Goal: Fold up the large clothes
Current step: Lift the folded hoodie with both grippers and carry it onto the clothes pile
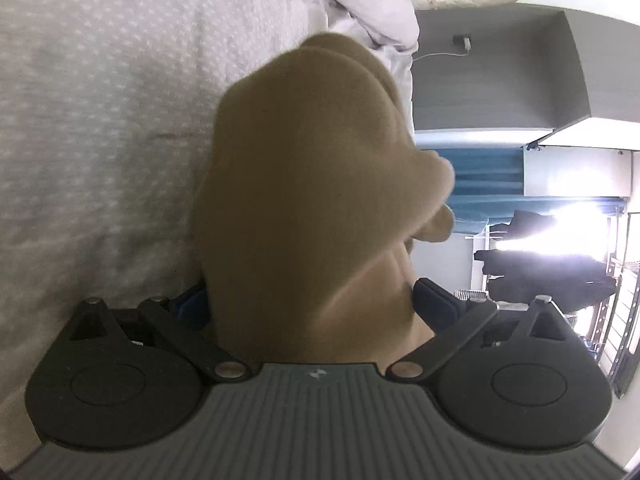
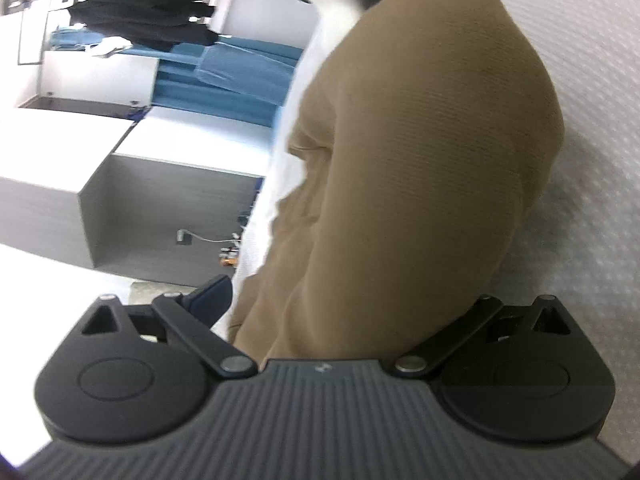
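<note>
A tan knit garment (image 1: 312,160) lies bunched on the white dotted bed sheet (image 1: 100,120). In the left wrist view it fills the gap between the wide-spread jaws of my left gripper (image 1: 312,304). It covers part of the left blue pad (image 1: 194,306) and brushes the right one. In the right wrist view the same tan garment (image 2: 420,160) rises as a rounded heap on the sheet (image 2: 592,80). My right gripper (image 2: 352,300) stands fully open around its near end. One pad (image 2: 212,296) is just clear of the cloth and the other is hidden behind it.
A crumpled white duvet (image 1: 372,4) lies at the bed's far end. Beyond the bed edge stand a grey cabinet with a white top (image 2: 160,200), blue curtains (image 2: 240,72) and dark clothes on a rack (image 2: 140,4). A charger (image 1: 462,42) is plugged into the wall.
</note>
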A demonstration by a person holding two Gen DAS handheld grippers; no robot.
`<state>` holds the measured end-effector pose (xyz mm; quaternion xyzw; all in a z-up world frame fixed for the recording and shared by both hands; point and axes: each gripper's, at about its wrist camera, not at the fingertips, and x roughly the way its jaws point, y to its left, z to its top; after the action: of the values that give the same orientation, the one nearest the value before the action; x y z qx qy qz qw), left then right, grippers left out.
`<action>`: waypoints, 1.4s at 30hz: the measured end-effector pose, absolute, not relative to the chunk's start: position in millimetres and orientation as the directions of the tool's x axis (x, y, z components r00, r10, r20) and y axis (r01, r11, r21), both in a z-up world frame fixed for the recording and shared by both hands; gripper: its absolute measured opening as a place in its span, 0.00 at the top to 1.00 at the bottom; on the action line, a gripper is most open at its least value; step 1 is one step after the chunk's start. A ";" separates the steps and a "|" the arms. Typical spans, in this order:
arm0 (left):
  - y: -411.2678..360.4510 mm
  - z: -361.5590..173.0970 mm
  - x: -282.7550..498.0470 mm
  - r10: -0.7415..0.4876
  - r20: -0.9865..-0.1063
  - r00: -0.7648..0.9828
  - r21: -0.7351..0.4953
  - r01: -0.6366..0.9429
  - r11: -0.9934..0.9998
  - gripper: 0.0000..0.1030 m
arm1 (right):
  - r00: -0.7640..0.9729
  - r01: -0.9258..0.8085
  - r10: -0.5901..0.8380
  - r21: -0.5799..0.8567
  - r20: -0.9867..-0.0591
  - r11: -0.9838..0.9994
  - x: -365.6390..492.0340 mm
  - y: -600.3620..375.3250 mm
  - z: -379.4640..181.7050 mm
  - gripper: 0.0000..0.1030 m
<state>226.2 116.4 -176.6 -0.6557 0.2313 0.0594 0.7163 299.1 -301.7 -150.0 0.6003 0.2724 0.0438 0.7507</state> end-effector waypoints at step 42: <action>110.6 -142.0 241.8 -0.117 -0.490 0.864 -0.818 -0.409 0.405 0.26 | 0.862 0.217 0.276 0.802 -0.425 0.556 314.3 -299.6 -117.6 0.42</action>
<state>241.8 110.6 -142.0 -0.5378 0.2446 0.0911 0.8017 314.3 -299.6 -117.6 0.4709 0.2621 0.0175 0.8422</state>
